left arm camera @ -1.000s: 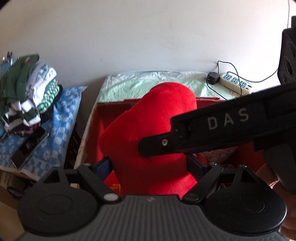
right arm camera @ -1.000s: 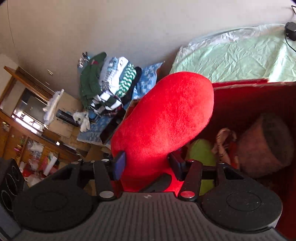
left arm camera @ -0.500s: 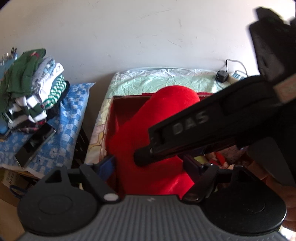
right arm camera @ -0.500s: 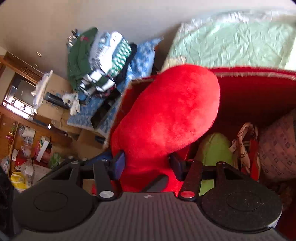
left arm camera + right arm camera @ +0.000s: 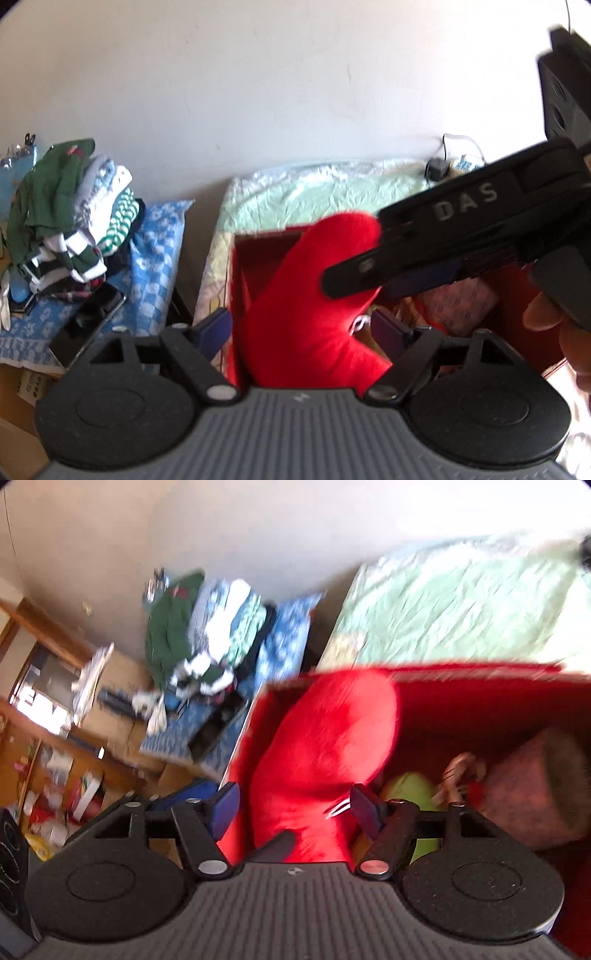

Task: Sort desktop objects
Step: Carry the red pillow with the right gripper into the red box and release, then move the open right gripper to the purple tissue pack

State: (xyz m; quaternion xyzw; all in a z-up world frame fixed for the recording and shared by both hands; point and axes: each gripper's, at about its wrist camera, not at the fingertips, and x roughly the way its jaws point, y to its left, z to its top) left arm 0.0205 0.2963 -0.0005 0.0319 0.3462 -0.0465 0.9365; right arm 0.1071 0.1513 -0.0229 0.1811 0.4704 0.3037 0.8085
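Frankly, a good deal is hidden from me here. The big red plush cushion (image 5: 314, 295) stands on end in the left end of the red open-topped box (image 5: 480, 701), leaning against the box's left wall, and its lower part is cut off behind my own tool bodies in both views. My left gripper (image 5: 301, 328) has its jaws opening; the blue pads stand either side of the cushion's lower part with a gap showing on the left side, so I have no hold on it. My right gripper (image 5: 293, 808) is also opening, its pads flanking the cushion near its base, not pressing it as far as I can see, though the right wrist view is smeared with blur.

From the left wrist view the right gripper's black arm crosses in front and covers the cushion's upper right and much of the box's right half. Behind it I make out only a pink patterned pouch (image 5: 461, 306). The right wrist view adds a lime-green soft object (image 5: 410, 790), partly hidden by my finger, and something striped I cannot identify.

The box's far left corner is open behind the cushion. Beyond the box's far edge lies the pale green crinkled sheet (image 5: 461, 602), bare. Left of the box, a pile of folded clothes (image 5: 70, 218) sits on a blue checked cloth (image 5: 155, 251).
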